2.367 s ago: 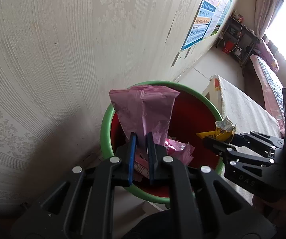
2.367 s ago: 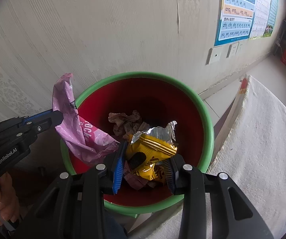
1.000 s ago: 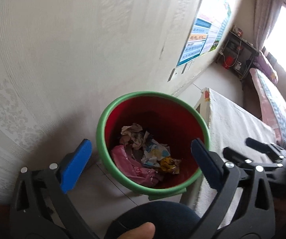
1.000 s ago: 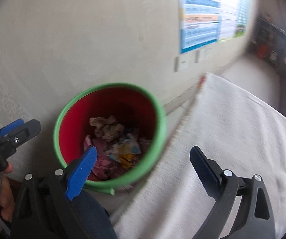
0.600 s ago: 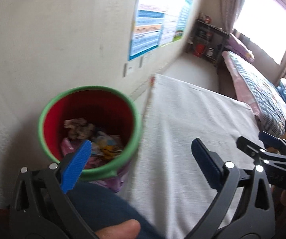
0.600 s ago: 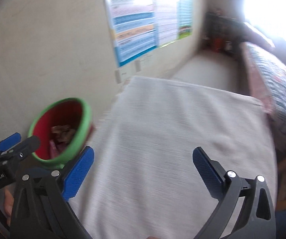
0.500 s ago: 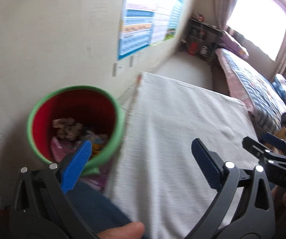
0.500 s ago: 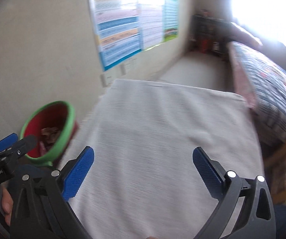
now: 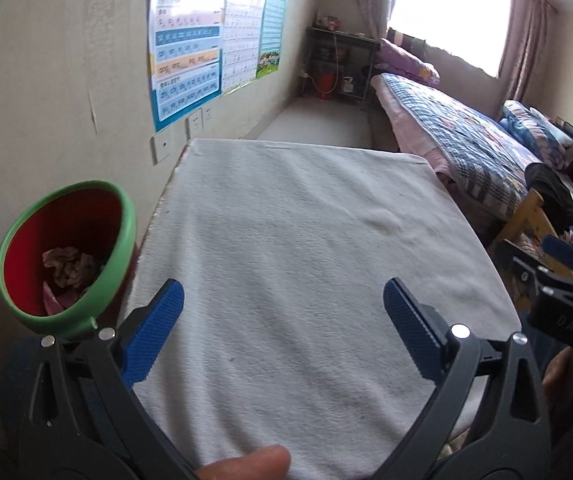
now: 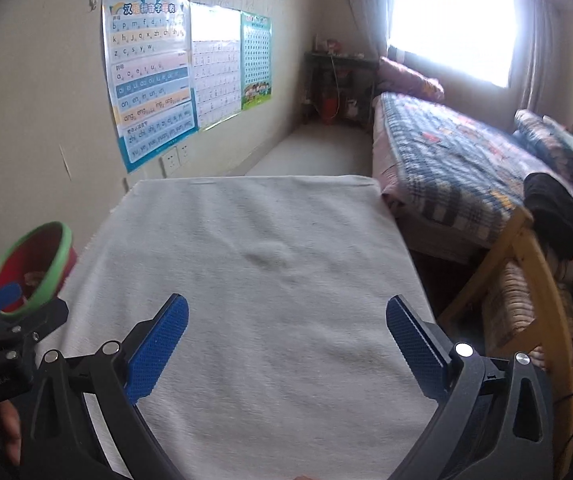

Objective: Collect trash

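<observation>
Both grippers have swung away from the bin and now look over the table. A moment ago they hung over the bin and let a pink wrapper and a yellow wrapper drop in.

The left gripper has its jaws wide open with nothing in them. The right gripper is the same: jaws wide apart and empty.

The bin stands on the floor by the wall, just beside the left edge of the table. Crumpled trash lies inside it, and a bit of pink shows low down.

The white cloth on the table looks bare. One small bump sits near the middle; it may only be a fold in the cloth, but the view is too soft to be sure.

This step looks like a search for more trash. Next, the person needs to look around the table. If nothing is left, the job is likely done.
</observation>
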`<state>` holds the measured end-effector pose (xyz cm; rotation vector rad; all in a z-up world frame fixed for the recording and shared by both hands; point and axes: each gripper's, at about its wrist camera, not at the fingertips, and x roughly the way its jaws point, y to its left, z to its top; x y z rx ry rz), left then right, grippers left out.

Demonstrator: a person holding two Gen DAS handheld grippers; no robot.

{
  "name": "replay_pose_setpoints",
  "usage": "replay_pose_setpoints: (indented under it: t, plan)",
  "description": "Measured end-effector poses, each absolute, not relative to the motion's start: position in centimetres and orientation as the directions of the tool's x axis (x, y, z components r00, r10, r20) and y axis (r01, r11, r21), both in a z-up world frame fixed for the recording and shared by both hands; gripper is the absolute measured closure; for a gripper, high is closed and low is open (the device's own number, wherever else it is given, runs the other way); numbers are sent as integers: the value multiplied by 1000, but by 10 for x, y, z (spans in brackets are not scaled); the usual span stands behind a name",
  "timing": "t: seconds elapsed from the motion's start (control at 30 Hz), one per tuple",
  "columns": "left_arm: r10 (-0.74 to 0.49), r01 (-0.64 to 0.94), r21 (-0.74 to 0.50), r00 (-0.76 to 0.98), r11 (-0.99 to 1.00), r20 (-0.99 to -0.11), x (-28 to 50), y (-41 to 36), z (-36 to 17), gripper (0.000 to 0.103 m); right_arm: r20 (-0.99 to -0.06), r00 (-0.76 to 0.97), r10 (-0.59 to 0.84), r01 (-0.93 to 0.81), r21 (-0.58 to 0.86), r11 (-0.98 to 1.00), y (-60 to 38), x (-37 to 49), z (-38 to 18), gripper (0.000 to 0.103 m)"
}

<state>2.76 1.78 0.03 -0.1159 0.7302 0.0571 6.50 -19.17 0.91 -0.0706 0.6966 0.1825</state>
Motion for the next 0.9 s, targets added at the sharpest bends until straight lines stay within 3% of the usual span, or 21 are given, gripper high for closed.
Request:
replay_pose_setpoints:
  t: [0.4, 0.9]
  plan:
    - [0, -73, -79, 733, 994, -680, 34, 10, -10, 5, -666, 725, 175, -164, 81, 983, -201, 70, -9, 7]
    - [-5, -63, -75, 729, 995, -684, 37, 6, -15, 5, -678, 714, 178, -188, 59, 980, -190, 67, -18, 7]
